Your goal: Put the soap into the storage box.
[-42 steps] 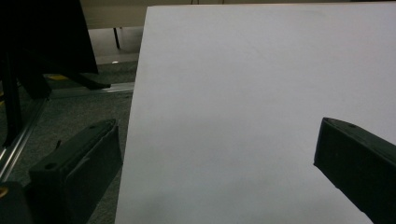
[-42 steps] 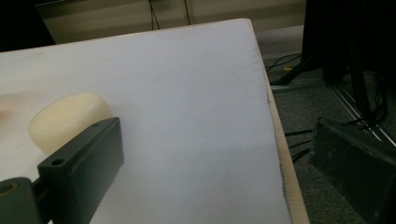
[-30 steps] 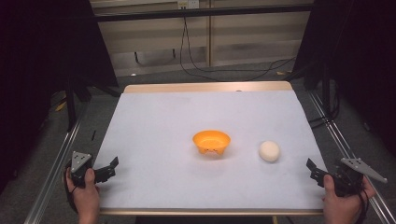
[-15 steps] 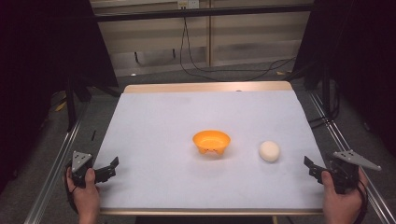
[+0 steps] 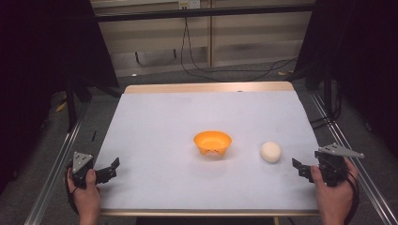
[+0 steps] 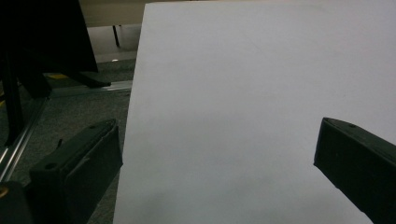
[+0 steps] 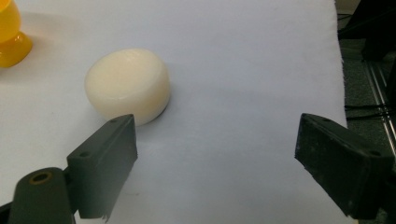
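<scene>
A: What is seen, from left to right?

B: At the near left edge of the white table (image 5: 155,122) the left gripper (image 5: 111,168) is held with its 2 jaws spread wide and nothing between them. Near the middle an orange bowl (image 5: 212,142) is set upright. Just right of it, apart from it, a cream puck-shaped block (image 5: 271,152) is laid flat on the table. At the near right the right gripper (image 5: 300,168) is pointed toward that block, its 2 jaws also spread and empty.

A: How should the reach be made well?

B: In the right gripper view the cream puck-shaped block (image 7: 128,86) is seen left of the line between the jaws, so the right gripper (image 7: 215,154) should probably be swung left first. It could then be brought forward until the rounded sides are flanked evenly. The jaws are best closed gently, since a smooth curved side may slip out.
</scene>
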Demonstrator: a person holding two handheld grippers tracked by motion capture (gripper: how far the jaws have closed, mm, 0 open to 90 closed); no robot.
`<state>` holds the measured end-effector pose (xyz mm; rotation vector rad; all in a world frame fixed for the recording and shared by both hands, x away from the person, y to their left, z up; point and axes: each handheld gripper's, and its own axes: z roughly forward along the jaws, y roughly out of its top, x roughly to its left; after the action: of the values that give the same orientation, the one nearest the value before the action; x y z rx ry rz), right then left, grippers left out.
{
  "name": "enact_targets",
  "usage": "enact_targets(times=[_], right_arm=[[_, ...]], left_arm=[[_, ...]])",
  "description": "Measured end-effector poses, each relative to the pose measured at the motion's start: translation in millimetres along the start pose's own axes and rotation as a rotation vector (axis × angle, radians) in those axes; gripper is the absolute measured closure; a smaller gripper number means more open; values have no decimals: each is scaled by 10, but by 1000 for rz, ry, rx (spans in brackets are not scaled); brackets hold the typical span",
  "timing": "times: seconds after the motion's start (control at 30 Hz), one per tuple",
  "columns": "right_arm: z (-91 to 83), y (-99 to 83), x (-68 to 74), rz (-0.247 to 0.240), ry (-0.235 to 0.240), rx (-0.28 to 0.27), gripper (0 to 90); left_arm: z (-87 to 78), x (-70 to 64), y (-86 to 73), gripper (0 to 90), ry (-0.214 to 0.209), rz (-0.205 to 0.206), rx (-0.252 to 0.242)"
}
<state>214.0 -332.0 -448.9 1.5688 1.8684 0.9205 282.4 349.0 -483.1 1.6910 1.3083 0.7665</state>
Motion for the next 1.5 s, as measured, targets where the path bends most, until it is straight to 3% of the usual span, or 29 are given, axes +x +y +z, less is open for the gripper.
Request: enact_targets(times=[0.23,0.73,1.5], right_arm=[[71,62,70,-17,34,52,152],[186,220,181,-58,124,100,208],[450,427,314,-89,160,174,209]], left_arm=[[0,-3,0,9,2,1,-1],[1,0,2,9,3,9,8],[-2,7,1,8,-1,0,5]])
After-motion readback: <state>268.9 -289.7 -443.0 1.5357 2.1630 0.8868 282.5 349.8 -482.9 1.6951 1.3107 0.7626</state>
